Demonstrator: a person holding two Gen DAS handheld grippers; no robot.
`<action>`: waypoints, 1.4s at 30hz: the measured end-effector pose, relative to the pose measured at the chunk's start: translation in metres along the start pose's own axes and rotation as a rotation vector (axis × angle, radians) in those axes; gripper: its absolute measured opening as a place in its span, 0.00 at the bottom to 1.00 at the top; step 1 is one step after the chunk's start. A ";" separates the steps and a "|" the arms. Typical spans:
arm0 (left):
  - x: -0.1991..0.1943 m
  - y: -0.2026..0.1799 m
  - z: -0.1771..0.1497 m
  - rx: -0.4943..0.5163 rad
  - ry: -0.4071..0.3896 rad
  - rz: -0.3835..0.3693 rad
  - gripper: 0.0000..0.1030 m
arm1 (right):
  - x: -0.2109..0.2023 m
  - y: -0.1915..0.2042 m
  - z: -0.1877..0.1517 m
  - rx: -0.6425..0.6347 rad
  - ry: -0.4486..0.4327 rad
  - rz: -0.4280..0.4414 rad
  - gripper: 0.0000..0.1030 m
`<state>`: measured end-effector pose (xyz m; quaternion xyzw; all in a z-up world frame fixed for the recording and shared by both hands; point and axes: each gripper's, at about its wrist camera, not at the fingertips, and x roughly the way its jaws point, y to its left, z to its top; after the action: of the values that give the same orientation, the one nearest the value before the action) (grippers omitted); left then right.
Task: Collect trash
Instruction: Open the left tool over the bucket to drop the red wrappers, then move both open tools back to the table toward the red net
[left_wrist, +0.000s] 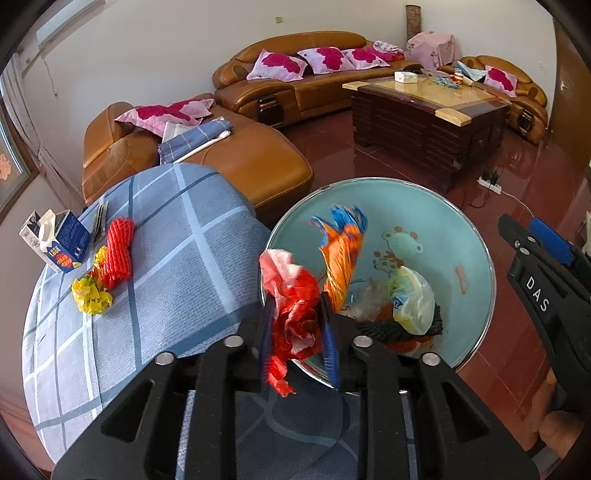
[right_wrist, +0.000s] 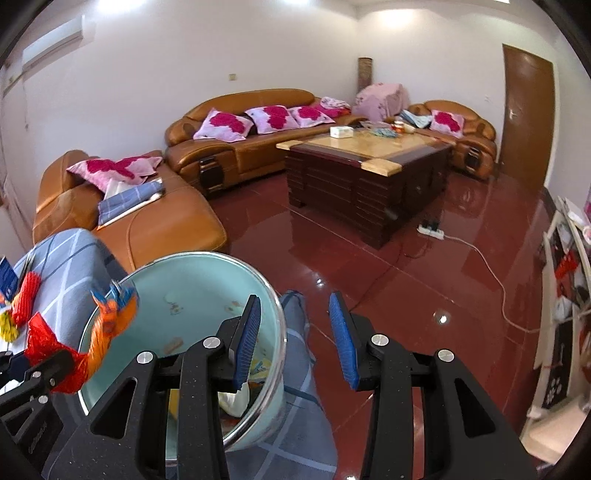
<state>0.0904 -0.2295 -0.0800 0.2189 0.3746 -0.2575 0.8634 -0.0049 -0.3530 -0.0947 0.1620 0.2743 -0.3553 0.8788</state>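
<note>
My left gripper (left_wrist: 297, 325) is shut on a crumpled red and white plastic bag (left_wrist: 291, 310) and an orange and blue wrapper (left_wrist: 341, 254), held over the near rim of the light blue trash bin (left_wrist: 476, 258). The bin holds a pale plastic bag (left_wrist: 413, 299) and other scraps. In the right wrist view the red bag (right_wrist: 48, 350) and orange wrapper (right_wrist: 110, 321) hang at the bin's (right_wrist: 207, 277) left rim. My right gripper (right_wrist: 295, 336) is open and empty, over the bin's right rim. On the table lie red foam netting (left_wrist: 118, 251), a yellow wrapper (left_wrist: 90, 295) and a blue carton (left_wrist: 61, 240).
The round table has a blue checked cloth (left_wrist: 177, 258). Orange leather sofas (right_wrist: 236, 147) with pink cushions and a dark wooden coffee table (right_wrist: 365, 177) stand across the red tiled floor (right_wrist: 424, 288). A power strip (right_wrist: 430, 230) with a white cable lies on the floor.
</note>
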 end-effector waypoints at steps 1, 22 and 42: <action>-0.001 0.000 0.000 0.002 -0.007 0.005 0.40 | 0.000 -0.001 0.000 0.006 0.002 -0.001 0.38; -0.019 0.035 -0.004 -0.107 -0.037 0.089 0.71 | -0.018 0.008 0.000 -0.025 -0.050 0.040 0.38; -0.020 0.069 -0.017 -0.182 -0.012 0.126 0.76 | -0.029 0.018 0.001 -0.059 -0.071 0.062 0.38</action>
<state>0.1115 -0.1609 -0.0629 0.1612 0.3766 -0.1688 0.8965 -0.0086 -0.3253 -0.0749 0.1317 0.2479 -0.3252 0.9030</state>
